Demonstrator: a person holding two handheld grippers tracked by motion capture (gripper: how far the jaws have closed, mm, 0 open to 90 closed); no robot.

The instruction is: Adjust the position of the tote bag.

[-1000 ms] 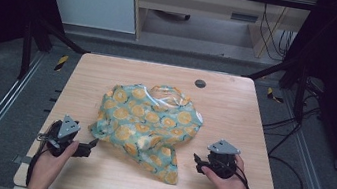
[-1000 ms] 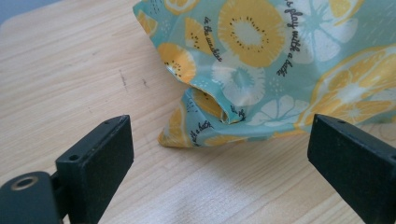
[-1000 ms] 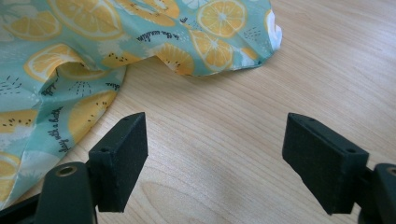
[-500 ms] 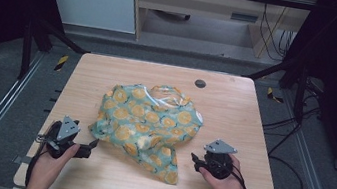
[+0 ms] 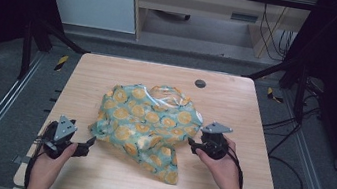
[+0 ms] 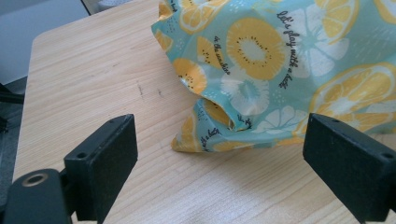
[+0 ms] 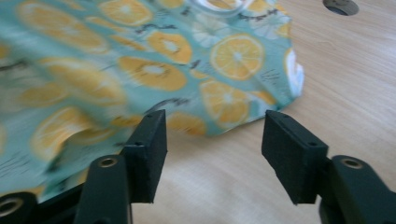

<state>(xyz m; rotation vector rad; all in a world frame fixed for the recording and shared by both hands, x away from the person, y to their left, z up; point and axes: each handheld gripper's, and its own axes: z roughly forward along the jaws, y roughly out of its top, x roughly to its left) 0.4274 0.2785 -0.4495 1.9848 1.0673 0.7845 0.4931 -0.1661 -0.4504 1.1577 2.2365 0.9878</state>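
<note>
From above, we see a crumpled teal bag [image 5: 148, 122] printed with orange slices lying near the middle of the wooden table [image 5: 109, 73], a small dark round hole [image 5: 200, 83] beyond it. Our left gripper [image 5: 88, 141] rests just off the bag's left edge, and our right gripper [image 5: 191, 144] is at its right edge. In the left gripper view, our jaws stand wide apart, nothing between them, with the bag's folded corner [image 6: 205, 135] just ahead on the table. In the right gripper view, our jaws have just been closing yet remain parted, the bag's edge [image 7: 224, 116] close in front, not pinched.
</note>
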